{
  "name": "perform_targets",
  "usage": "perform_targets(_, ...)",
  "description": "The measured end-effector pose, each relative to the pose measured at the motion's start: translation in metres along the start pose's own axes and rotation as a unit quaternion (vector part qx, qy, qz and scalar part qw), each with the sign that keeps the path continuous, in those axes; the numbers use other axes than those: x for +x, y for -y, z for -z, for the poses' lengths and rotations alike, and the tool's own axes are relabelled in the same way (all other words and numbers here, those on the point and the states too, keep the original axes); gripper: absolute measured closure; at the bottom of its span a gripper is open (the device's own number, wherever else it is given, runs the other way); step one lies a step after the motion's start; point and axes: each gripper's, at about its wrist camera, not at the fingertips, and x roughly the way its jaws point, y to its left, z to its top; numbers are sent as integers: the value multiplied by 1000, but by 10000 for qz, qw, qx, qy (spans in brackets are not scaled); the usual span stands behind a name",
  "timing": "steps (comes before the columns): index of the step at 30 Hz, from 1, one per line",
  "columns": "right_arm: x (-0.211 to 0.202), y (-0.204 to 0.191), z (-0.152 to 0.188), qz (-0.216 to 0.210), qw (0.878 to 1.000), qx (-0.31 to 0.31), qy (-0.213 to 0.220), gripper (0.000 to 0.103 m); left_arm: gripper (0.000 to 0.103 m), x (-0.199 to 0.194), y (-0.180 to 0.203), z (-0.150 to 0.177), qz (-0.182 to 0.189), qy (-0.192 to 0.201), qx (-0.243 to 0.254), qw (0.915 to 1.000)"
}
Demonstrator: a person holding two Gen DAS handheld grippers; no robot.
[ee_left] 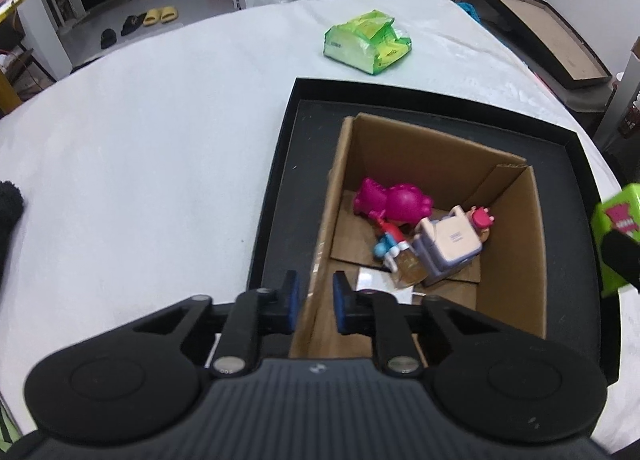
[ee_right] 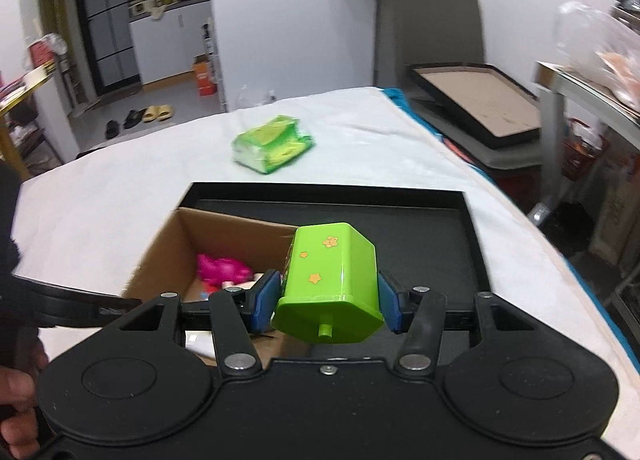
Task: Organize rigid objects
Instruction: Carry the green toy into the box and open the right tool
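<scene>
Right claw (ee_right: 327, 302) pinching glossy lime-green plastic toy block (ee_right: 330, 284) lower centre, above brown cardboard box (ee_right: 160, 256); probably light, slippery, flat sides holding best. Left claw (ee_left: 316, 302) spread, gripping nothing.

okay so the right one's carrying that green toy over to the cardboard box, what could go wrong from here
1. The green toy sits tilted between the right hand-held gripper pads, so it may twist or slip out before reaching the cardboard box.
2. Dropped from here, it could land on the pink figure and white figure already inside.
3. The left hand-held gripper straddles the box's near wall; nudging it could shift the box inside the black tray.
</scene>
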Motion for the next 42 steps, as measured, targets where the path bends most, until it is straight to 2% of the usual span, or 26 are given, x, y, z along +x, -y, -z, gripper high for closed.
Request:
perform_targets(6, 10, -29, 2, -143, 9997, -186, -117, 52, 93, 11, -10, -2, 232, -167, -62, 9996)
perform_targets(18, 22, -61, 11, -106, 9959, -779, -447, 51, 93, 9, -18, 0, 467, -138, -176, 9987)
perform_targets(21, 28, -63, 14, 43, 9947, -877, -542, 51, 93, 8, -18, 1, 479, -126, -167, 9986)
perform_targets(25, 36, -62, 20, 542, 9910, -1114, -499, 45, 93, 7, -18, 1, 492, -116, -154, 9986)
perform_targets(42, 4, -7, 30, 124, 9997, -34, -213, 45, 93, -16, -9, 3, 294, 269, -47, 9992)
